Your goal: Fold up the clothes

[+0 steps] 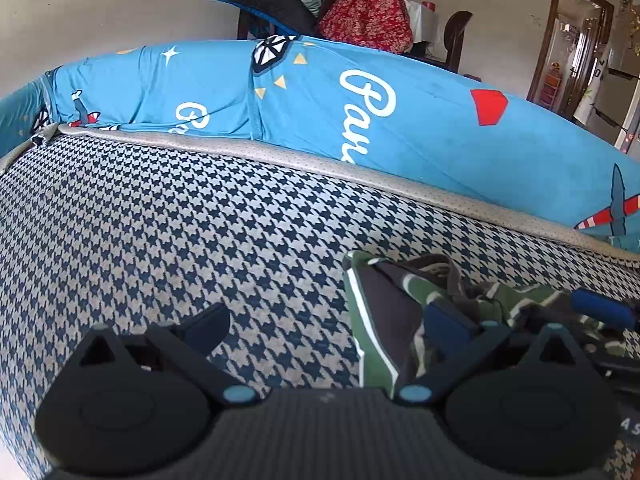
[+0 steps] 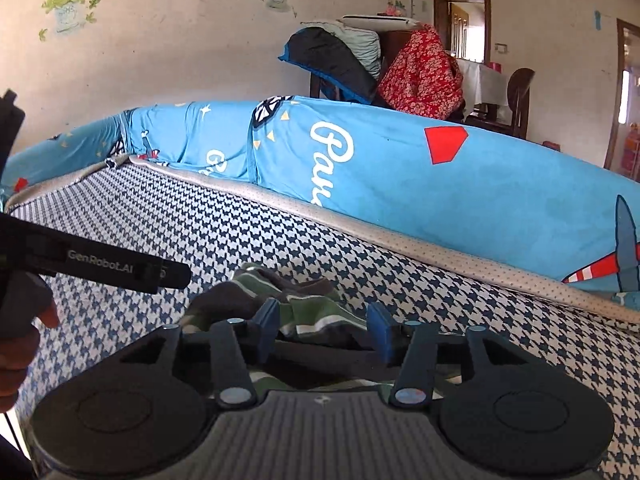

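A crumpled green, dark grey and white striped garment (image 1: 380, 320) lies on the houndstooth seat cushion (image 1: 160, 220). In the left wrist view my left gripper (image 1: 326, 324) is open wide, low over the cushion. Its right finger (image 1: 444, 320) rests against the garment's left part, and its left finger is over bare cushion. A blue finger of the right gripper (image 1: 600, 308) shows at the far right. In the right wrist view my right gripper (image 2: 324, 326) is open, its blue pads straddling a bunched fold of the garment (image 2: 316, 316). The left gripper (image 2: 176, 276) reaches in from the left.
A blue printed backrest cushion (image 2: 400, 168) runs along the far side of the seat, with a grey piped edge (image 2: 400, 240) below it. Behind it, a chair is piled with dark and red floral clothes (image 2: 420, 76). A person's hand (image 2: 20, 328) is at the left edge.
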Tool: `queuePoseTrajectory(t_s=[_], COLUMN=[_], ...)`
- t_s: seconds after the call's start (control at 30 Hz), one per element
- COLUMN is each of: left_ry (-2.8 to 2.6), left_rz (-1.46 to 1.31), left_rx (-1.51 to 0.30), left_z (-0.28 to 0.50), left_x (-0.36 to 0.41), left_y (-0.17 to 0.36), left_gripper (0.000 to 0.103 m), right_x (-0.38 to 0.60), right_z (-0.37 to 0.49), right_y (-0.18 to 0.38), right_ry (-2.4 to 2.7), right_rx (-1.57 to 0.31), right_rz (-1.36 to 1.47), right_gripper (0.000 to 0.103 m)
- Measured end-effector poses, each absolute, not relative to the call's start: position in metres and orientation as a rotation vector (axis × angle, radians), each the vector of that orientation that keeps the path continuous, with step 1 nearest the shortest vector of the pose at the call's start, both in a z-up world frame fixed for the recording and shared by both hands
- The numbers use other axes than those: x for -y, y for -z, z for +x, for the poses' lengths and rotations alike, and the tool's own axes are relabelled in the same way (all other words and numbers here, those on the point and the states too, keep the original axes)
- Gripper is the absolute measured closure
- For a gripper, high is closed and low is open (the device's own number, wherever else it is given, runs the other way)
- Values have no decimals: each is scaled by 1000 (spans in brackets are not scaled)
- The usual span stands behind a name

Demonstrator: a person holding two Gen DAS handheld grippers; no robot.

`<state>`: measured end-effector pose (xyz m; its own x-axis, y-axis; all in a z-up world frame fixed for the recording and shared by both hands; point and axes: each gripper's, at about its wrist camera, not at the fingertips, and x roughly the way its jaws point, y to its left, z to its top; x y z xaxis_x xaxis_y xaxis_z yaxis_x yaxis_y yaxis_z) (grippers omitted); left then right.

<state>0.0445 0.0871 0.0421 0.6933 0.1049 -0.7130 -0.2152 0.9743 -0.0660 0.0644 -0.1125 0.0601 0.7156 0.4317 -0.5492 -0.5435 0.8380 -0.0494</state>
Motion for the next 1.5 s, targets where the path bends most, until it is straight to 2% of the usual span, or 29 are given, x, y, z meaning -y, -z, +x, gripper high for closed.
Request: queuePoseTrajectory(t_s=[0.2,0.37,0.47,0.6,0.7,0.77,0.8,0.83,0.87,1.13,1.5], left_ry=[-134,-118,-83,-55,-55,-59,-60,-60,-60,-65,-49], left_rz=[-162,-188,-197,-198,-184,-184,-188,-194,-196,-181,-160], left_rx=[-797,-783,-764,-805,-811,-817,-822,-827,-830,-858,-919], left_z=[47,48,46,51,52,52,53,54,54,59,81], left_x=[-77,-79,-78,-72,-69,-69,-70,-70,-70,-62,-35], left_y=[-39,-43,-47,-41,-39,-38,-37,-36,-35,-30,-14], left_gripper=[0,0,0,0,0,0,0,0,0,0,0], right_x=[107,102,94,84,81,83,84,86,90,132,190], right_z=[73,74,71,80,90,96,99,102,105,125,149], right_y=[-39,-42,-43,-37,-28,-25,-25,-26,-28,-65,-86], right_ry=[-570,-628,-649,-643,-652,-638,-631,-623,-614,-392,-186], right_rx=[-563,-548,-509,-519,-579,-597,-607,-612,-614,-489,-418], right_rz=[-363,-388,-427,-429,-413,-398,-387,-364,-333,-108,44], right_gripper=[46,45,38,38,46,65,71,82,88,91,91])
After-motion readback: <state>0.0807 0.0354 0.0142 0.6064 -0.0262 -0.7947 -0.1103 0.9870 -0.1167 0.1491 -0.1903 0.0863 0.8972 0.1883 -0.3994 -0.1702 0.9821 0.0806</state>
